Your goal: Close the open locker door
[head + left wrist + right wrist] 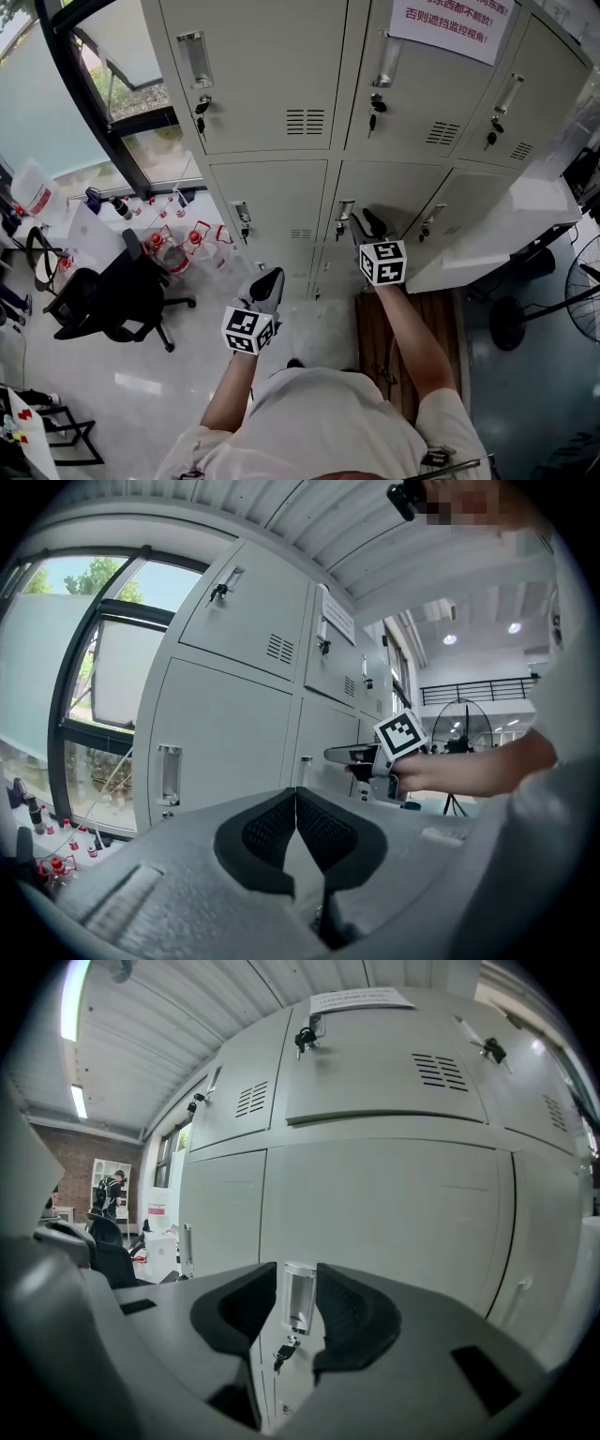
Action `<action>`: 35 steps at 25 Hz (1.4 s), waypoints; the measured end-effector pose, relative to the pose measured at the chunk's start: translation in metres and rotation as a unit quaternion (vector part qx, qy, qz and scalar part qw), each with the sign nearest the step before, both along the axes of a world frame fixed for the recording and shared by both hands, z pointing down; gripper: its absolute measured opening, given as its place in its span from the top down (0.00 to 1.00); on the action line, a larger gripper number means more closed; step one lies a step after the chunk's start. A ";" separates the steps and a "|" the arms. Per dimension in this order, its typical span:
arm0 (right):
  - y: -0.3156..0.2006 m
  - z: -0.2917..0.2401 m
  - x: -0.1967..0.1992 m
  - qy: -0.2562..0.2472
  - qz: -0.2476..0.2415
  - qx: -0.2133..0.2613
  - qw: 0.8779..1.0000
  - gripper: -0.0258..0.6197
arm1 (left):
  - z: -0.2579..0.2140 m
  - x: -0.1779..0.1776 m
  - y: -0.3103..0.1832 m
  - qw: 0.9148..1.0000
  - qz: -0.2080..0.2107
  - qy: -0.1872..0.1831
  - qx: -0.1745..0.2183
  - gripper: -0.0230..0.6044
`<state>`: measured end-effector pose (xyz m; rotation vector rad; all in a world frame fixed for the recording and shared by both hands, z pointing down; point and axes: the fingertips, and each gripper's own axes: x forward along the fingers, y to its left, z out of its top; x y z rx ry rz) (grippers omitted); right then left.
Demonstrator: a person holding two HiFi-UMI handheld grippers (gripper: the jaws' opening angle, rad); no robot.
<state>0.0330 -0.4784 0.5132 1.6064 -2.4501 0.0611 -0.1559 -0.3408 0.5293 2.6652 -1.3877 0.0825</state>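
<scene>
right gripper [298, 1274] jaws spread, locker door handle [298, 1302] between them, left gripper [296, 791] jaws pressed together

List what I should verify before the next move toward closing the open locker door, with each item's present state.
1. Right gripper jaws apart: ok. A locker handle shows between them, and the pads are not pressing on it.
2. Right gripper at the open door: not ok. It is at the middle locker, and the door stands out to its right.
3. Left gripper out of the way: ok. It is shut, empty and held back from the lockers.
4. Door's swing path free: cannot tell. The door hides what lies under it.
5. Right gripper touching the locker front: cannot tell.
</scene>
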 end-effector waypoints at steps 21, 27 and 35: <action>0.083 -0.012 0.023 -0.030 -0.006 0.009 1.000 0.86 | 0.003 0.055 0.007 0.998 0.054 0.010 -0.008 0.94; 0.092 -0.017 0.028 -0.040 -0.031 0.009 0.999 0.88 | -0.009 0.067 0.005 0.999 0.037 0.012 -0.001 0.94; 0.100 -0.005 0.039 -0.045 -0.043 -0.004 0.998 0.90 | -0.019 0.075 0.003 1.000 0.024 0.013 0.007 0.94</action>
